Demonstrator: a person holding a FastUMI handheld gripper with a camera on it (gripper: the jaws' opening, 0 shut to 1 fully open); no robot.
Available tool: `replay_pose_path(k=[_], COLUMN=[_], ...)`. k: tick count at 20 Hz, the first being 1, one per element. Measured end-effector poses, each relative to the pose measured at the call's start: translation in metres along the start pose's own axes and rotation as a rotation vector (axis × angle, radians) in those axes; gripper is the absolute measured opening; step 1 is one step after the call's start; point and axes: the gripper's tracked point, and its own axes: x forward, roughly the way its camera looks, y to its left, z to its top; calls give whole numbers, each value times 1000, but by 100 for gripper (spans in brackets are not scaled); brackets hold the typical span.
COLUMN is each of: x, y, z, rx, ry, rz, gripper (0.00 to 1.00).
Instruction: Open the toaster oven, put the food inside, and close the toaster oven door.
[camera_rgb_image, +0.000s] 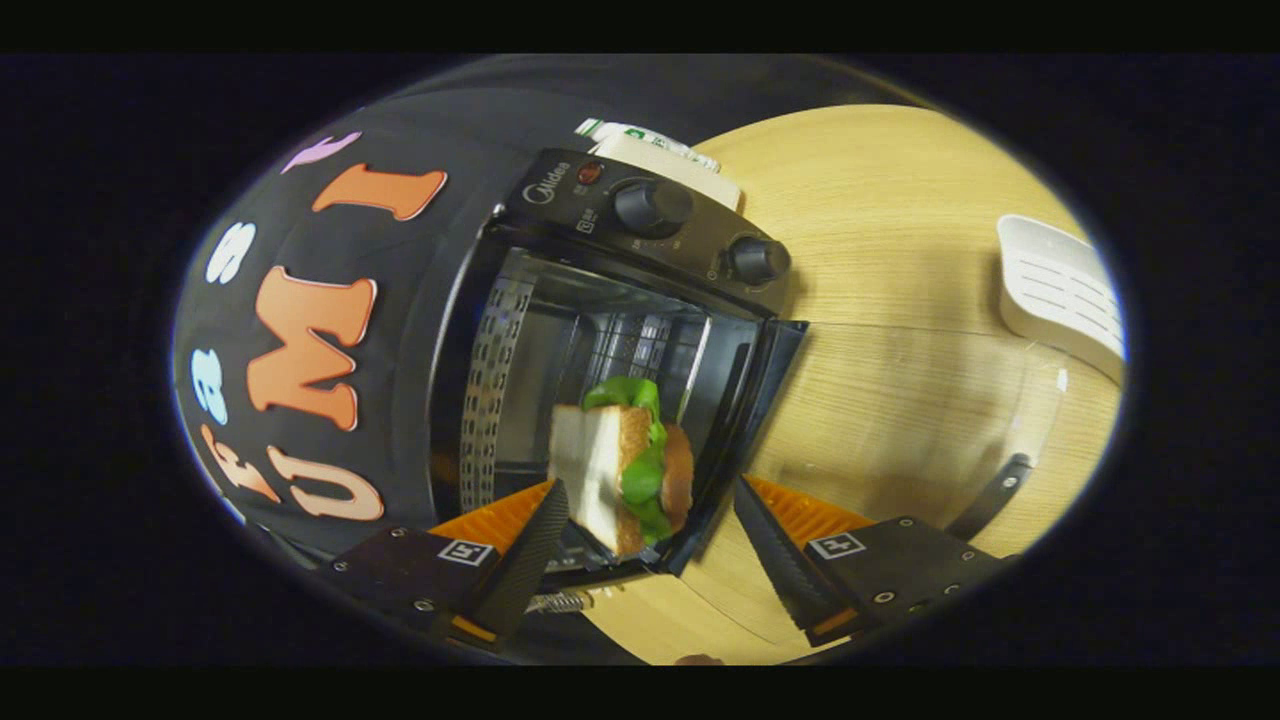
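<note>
- Toaster oven (560, 330) stands on table (900, 230), booth wall behind it; view is rolled, so oven appears tipped.
- Oven door (900, 420) is swung fully open, lying out over table toward gripper (650, 545).
- Sandwich (625, 465) sits inside oven cavity, near front opening (just ahead of fingers, nearer one of them).
- Gripper fingers spread apart, touching nothing.
- Carton (665, 160) behind oven.
- Slotted tray (1060, 285) on table, well apart from oven, beyond door.
</note>
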Motion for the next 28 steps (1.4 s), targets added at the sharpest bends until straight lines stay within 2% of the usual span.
replay_pose_path(k=[6,10,13,16,19,23,28], x=[-77,-112,-124,-123,-108,-92,-67], y=[-22,-45,-72,-102,-125,-142,-146], z=[-8,-12,-19,-28,-36,-38,-33], rx=[-221,-482,-716,-922,-1057,-1162,-1209], ry=[67,66,64,80,90,103,99], rz=[25,6,-46,-90,-125,-156,-182], gripper=[98,98,98,99,99,99,99])
